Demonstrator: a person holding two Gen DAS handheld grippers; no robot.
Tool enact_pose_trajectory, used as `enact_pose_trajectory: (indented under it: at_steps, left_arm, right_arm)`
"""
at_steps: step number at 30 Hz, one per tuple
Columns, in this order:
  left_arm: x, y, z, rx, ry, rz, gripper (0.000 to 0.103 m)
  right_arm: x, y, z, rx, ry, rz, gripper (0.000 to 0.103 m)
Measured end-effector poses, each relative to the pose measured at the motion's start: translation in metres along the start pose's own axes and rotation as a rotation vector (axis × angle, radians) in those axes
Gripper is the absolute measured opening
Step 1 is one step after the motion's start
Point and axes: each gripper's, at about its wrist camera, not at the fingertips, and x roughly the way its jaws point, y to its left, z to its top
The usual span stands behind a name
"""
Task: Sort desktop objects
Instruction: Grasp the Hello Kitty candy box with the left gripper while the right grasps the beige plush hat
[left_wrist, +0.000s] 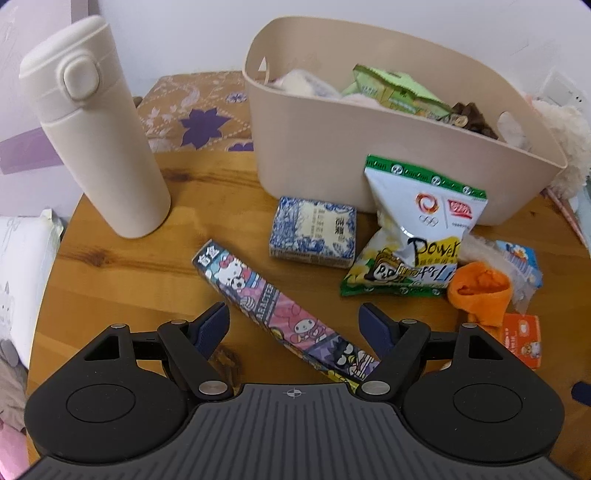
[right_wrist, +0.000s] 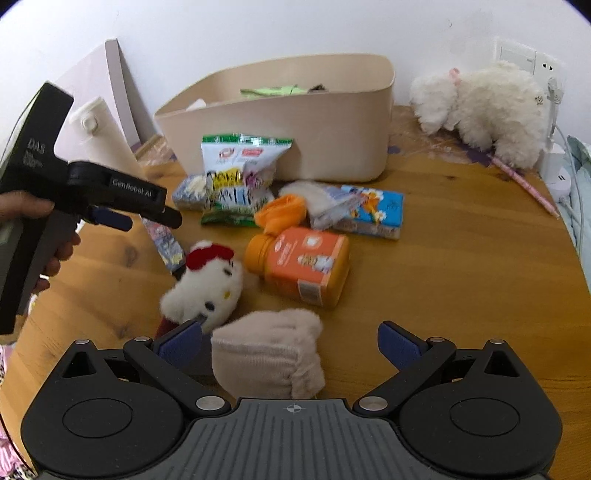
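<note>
- Beige sock (right_wrist: 267, 354) lies between the spread fingers of the right gripper (right_wrist: 290, 341), untouched.
- Left gripper (left_wrist: 293, 323) hovers with jaws wide apart over the cartoon-printed box (left_wrist: 280, 314).
- Ahead of both, the beige bin (left_wrist: 369, 147) holds snack packets; a chip bag (left_wrist: 410, 229) leans against it.

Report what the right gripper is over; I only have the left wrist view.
Observer: The right gripper is open, and a beige sock lies on the table between its fingers.
Operator: Name what lies just beyond that sock.
Observer: An orange bottle on its side, with its cap pointing left in the right wrist view.
Operator: Say what sits left of the bottle.
Observer: A white plush toy with a red bow, close beside the bottle's cap.
</note>
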Motion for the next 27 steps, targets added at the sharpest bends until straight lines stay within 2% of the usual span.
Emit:
enact_pose_trajectory:
  at_steps: [7, 12, 19, 20, 23, 27]
  left_arm:
    - [0.011, -0.001, -0.002, 0.010, 0.023, 0.027, 0.078]
    - [0.018, 0.000, -0.006, 0.007, 0.054, -0.002, 0.078]
    - [0.021, -0.005, -0.013, 0.070, 0.053, -0.008, 0.078]
    - [0.021, -0.004, -0.013, 0.076, 0.051, -0.016, 0.076]
    - [0.019, -0.001, -0.012, 0.073, 0.047, -0.030, 0.069]
    - [0.017, 0.002, -0.012, 0.101, 0.052, -0.017, 0.057]
  right_arm:
    - [0.013, -0.002, -0.007, -0.007, 0.032, -0.043, 0.103]
    - [0.020, -0.009, -0.007, 0.013, 0.037, -0.050, 0.101]
    - [0.028, -0.009, -0.002, -0.015, 0.055, -0.048, 0.082]
    - [0.028, -0.009, -0.002, -0.017, 0.058, -0.044, 0.080]
    - [0.030, -0.009, -0.002, -0.023, 0.066, -0.037, 0.066]
    - [0.029, -0.009, -0.003, -0.026, 0.063, -0.031, 0.063]
